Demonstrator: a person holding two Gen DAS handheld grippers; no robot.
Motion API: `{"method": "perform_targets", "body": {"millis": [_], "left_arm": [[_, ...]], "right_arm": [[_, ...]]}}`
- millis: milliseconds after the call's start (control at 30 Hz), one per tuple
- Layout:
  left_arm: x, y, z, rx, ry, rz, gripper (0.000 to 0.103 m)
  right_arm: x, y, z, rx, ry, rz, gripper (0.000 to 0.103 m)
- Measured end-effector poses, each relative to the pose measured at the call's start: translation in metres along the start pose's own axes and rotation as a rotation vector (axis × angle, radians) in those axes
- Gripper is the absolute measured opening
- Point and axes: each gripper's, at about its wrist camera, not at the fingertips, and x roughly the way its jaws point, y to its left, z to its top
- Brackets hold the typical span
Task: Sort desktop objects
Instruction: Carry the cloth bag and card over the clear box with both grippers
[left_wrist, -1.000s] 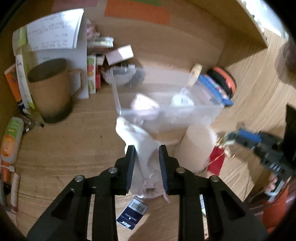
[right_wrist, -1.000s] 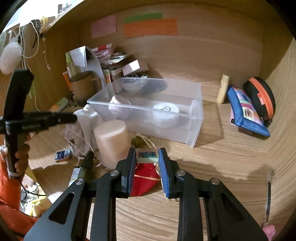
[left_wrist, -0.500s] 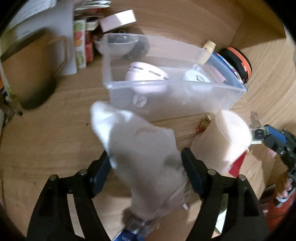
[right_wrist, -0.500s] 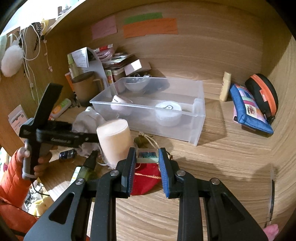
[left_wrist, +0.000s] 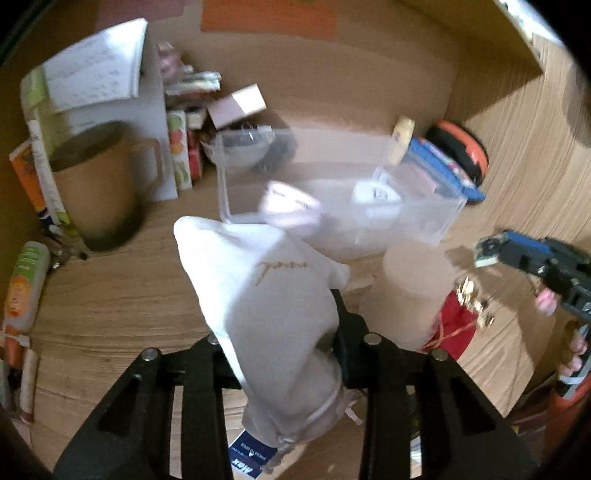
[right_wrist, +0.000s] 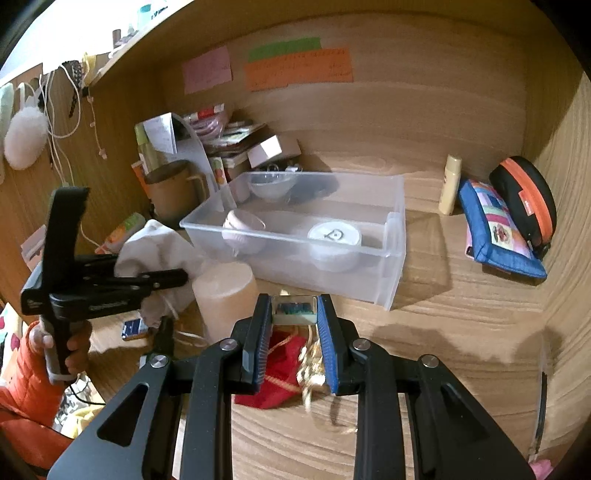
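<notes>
Clear bin (right_wrist: 395, 236) holding two white jars (right_wrist: 334, 240), pink cup (right_wrist: 243, 225)

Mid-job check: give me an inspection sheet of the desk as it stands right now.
Surface: wooden desk, crowded.
Job's things: clear bin holds two white pots; white cloth pouch; small clear case.
Clutter: brown mug, cream cup, red pouch, blue purse, papers at back.
Grippers: left hand-held gripper has just closed on the cloth pouch; right hand-held gripper shut on the case.
Cables: white cords on left wall.
Surroundings: sticky notes on back panel.
</notes>
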Motion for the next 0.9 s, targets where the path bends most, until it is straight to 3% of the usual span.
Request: {"method": "perform_targets", "body": {"millis": [267,900], "left_arm": [[-0.019,-0.001,0.023,-0.007,-0.082,0.011,0.034],[0.006,0.003,0.076,-0.026,-0.080,-0.083,0.034]], "right_arm": [[-0.005,-0.004,0.011,0.012,-0.043,-0.004,0.022],[0.008,-0.026,0.052,0.019,-0.089,0.014,0.022]]}}
